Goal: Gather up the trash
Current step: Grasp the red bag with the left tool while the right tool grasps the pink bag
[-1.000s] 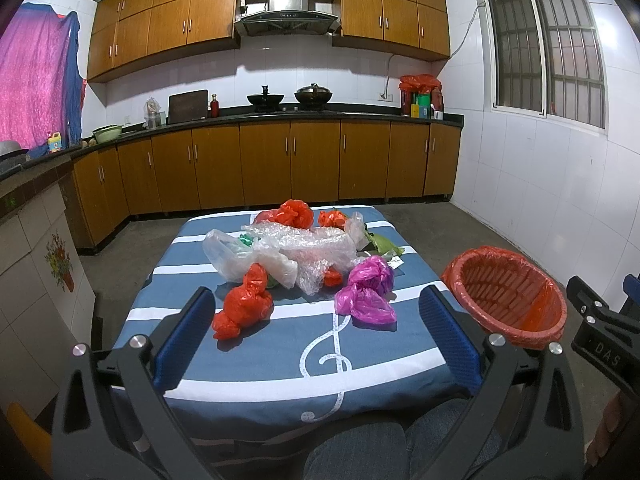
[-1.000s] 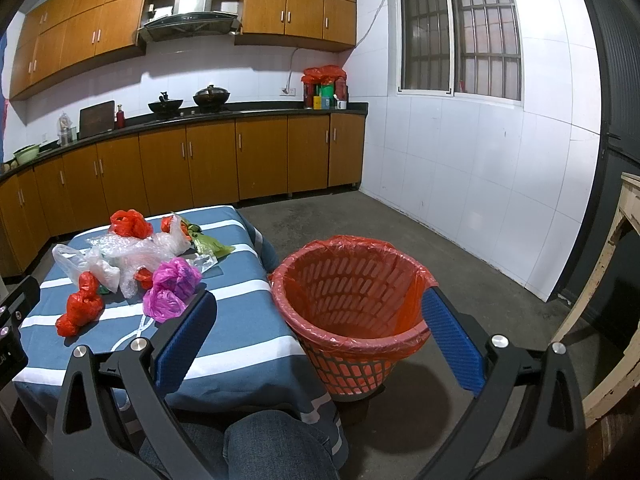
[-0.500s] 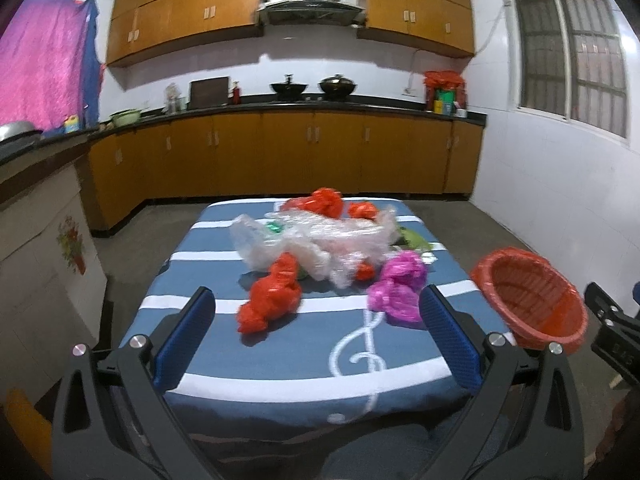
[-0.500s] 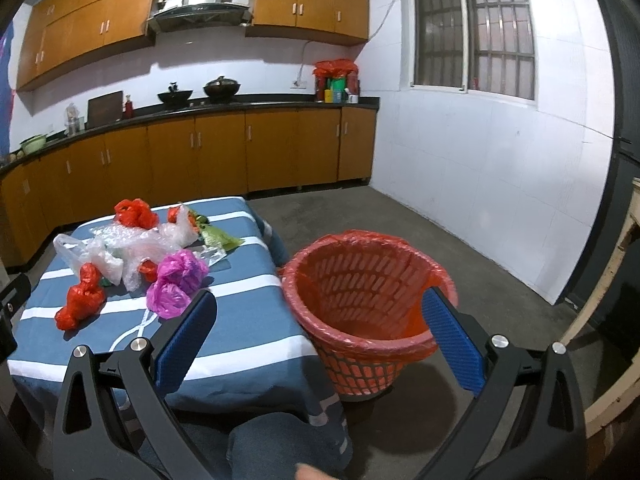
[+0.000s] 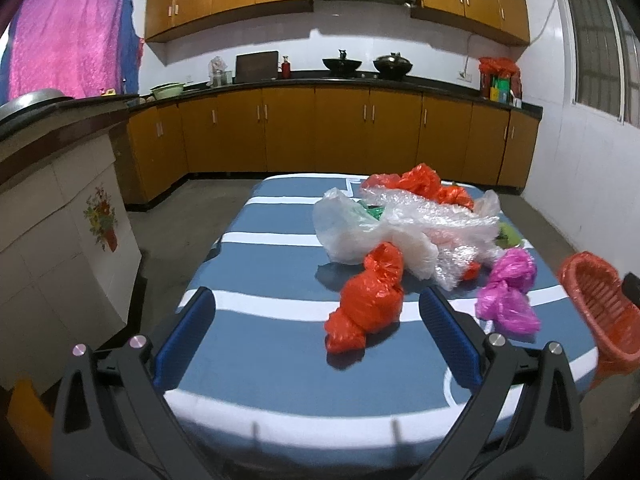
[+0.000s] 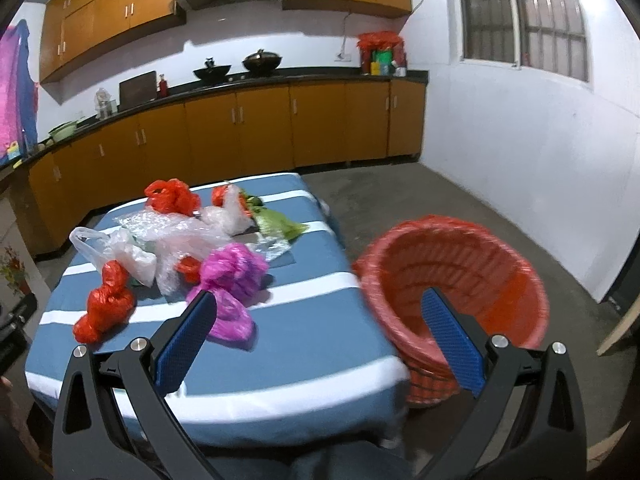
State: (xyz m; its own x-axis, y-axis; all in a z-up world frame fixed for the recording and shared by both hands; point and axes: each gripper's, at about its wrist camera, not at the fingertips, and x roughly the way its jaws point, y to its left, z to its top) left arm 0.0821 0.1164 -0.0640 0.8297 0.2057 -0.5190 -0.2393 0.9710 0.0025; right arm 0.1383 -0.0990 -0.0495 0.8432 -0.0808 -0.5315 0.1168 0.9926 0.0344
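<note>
Both grippers, left (image 5: 316,312) and right (image 6: 316,316), gape wide over the table's (image 5: 256,344) near edge, holding nothing. Bags (red (image 5: 368,292), pink (image 6: 234,280), clear (image 5: 400,228)) lie mid-table; the basket (image 6: 456,280), somewhat blurred, stands beside it.

- Desk cloth (image 5: 280,344): blue with white stripes.
- Twisted bag (image 5: 368,300): orange-red.
- Bag beside it (image 5: 508,292): magenta.
- Basket (image 6: 460,280): orange-red.
- Gripper pads (image 6: 188,340): blue.

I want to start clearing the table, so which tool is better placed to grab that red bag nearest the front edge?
Left. The left tool is open with the red bag nearly between its fingers. The right tool faces the magenta bag and the basket.
</note>
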